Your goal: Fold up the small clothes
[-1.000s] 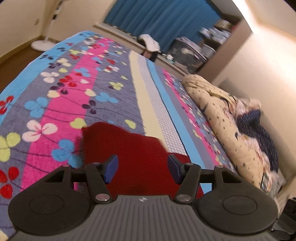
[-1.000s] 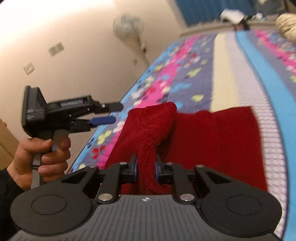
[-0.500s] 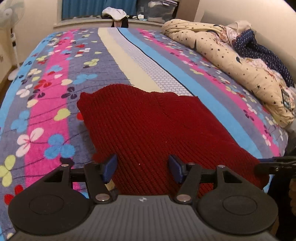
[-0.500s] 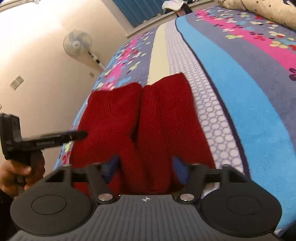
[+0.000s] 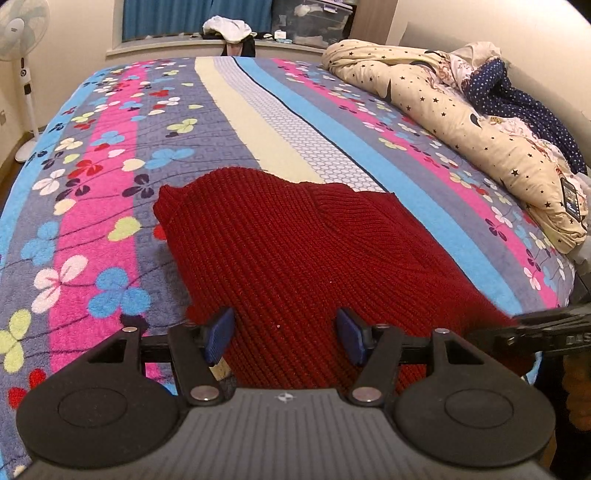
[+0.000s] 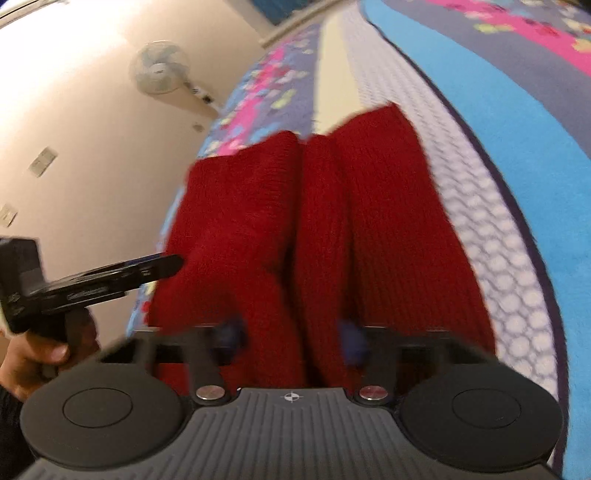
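Note:
A dark red knitted sweater lies flat on the flowered bedspread, its near edge at the bed's front. My left gripper hovers over that near edge, open, with the knit under its blue pads but not pinched. In the right wrist view the sweater shows two long folds side by side. My right gripper is low over its end, blurred. Its jaws are closing with a ridge of knit between them, the pads still apart. The left gripper shows at the left, held by a hand.
A cream star-print duvet with a dark dotted cloth and a phone lies along the bed's right side. A standing fan is by the left wall. Clothes are heaped on the far sill.
The right gripper let go of the raised sleeve, which now lies folded on the sweater, opened wide and sank toward the knit. The left gripper rolled level, then held still.

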Available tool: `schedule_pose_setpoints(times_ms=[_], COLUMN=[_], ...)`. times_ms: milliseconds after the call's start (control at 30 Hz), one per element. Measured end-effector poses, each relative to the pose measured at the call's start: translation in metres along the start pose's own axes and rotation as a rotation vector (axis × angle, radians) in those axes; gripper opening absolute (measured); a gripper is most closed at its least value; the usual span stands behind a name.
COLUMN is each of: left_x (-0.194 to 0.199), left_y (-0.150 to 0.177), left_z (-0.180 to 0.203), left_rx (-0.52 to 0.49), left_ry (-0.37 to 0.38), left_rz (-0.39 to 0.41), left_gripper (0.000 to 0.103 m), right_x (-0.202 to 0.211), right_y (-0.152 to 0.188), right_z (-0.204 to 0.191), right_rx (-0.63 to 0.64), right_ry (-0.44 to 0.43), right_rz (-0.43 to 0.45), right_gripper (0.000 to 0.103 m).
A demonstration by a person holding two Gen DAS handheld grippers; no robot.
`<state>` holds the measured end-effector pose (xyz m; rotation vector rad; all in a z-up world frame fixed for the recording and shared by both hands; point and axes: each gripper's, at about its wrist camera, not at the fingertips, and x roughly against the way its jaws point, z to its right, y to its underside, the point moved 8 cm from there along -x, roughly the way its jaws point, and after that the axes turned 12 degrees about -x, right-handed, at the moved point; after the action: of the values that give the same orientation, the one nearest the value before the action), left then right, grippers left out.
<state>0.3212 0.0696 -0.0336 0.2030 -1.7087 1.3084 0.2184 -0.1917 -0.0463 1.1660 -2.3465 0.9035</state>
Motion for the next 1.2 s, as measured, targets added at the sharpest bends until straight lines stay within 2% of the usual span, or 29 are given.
schedule_pose_setpoints(times_ms=[167, 300, 367, 400, 467, 533, 567, 600, 667, 833, 933, 967, 1033, 1067, 1167, 1200], left_x=[0.003, 0.015, 0.018, 0.015, 0.003, -0.011, -0.013, -0.013, -0.013, -0.006, 0.002, 0.003, 0.005, 0.002, -0.010, -0.012], left_y=[-0.006, -0.023, -0.031, -0.032, -0.028, -0.022, -0.021, -0.022, -0.023, -0.028, -0.034, -0.036, -0.035, -0.032, -0.023, -0.023], left_z=[-0.004, 0.004, 0.012, 0.016, 0.025, 0.033, 0.038, 0.043, 0.046, 0.037, 0.036, 0.039, 0.050, 0.058, 0.078, 0.079], left_rx=[0.050, 0.095, 0.088, 0.072, 0.022, -0.025, -0.034, -0.049, -0.075, -0.045, -0.031, -0.042, -0.082, -0.115, -0.246, -0.254], left_ry=[0.009, 0.089, 0.120, 0.121, 0.101, 0.087, 0.105, 0.109, 0.090, 0.089, 0.114, 0.127, 0.166, 0.189, 0.155, 0.152], left_rz=[0.023, 0.124, 0.153, 0.144, 0.080, 0.017, 0.008, 0.013, 0.017, 0.048, 0.080, 0.087, 0.084, 0.064, 0.017, 0.011], left_gripper=[0.067, 0.067, 0.067, 0.066, 0.066, 0.067, 0.068, 0.068, 0.068, 0.065, 0.063, 0.059, 0.053, 0.042, 0.041, 0.041], right_x=[0.022, 0.058, 0.076, 0.081, 0.079, 0.055, 0.044, 0.037, 0.035, 0.048, 0.061, 0.066, 0.072, 0.073, 0.069, 0.065], right_y=[-0.025, -0.029, -0.022, -0.022, -0.030, -0.038, -0.037, -0.034, -0.031, -0.035, -0.041, -0.044, -0.052, -0.055, -0.061, -0.062], right_z=[-0.063, -0.128, -0.135, -0.127, -0.089, -0.019, 0.018, 0.044, 0.060, 0.037, 0.037, 0.034, 0.025, 0.020, 0.004, 0.000], right_rx=[0.283, 0.666, 0.800, 0.808, 0.707, 0.496, 0.366, 0.246, 0.133, 0.297, 0.284, 0.282, 0.303, 0.326, 0.408, 0.429], right_ry=[-0.004, -0.007, 0.003, 0.018, 0.090, 0.242, 0.310, 0.318, 0.278, 0.271, 0.254, 0.245, 0.239, 0.228, 0.175, 0.163], right_rz=[0.119, 0.241, 0.285, 0.292, 0.265, 0.139, 0.063, 0.016, -0.011, 0.016, 0.048, 0.064, 0.108, 0.118, 0.123, 0.122], right_gripper=[0.023, 0.022, 0.022, 0.022, 0.022, 0.023, 0.024, 0.025, 0.028, 0.041, 0.044, 0.045, 0.045, 0.045, 0.045, 0.045])
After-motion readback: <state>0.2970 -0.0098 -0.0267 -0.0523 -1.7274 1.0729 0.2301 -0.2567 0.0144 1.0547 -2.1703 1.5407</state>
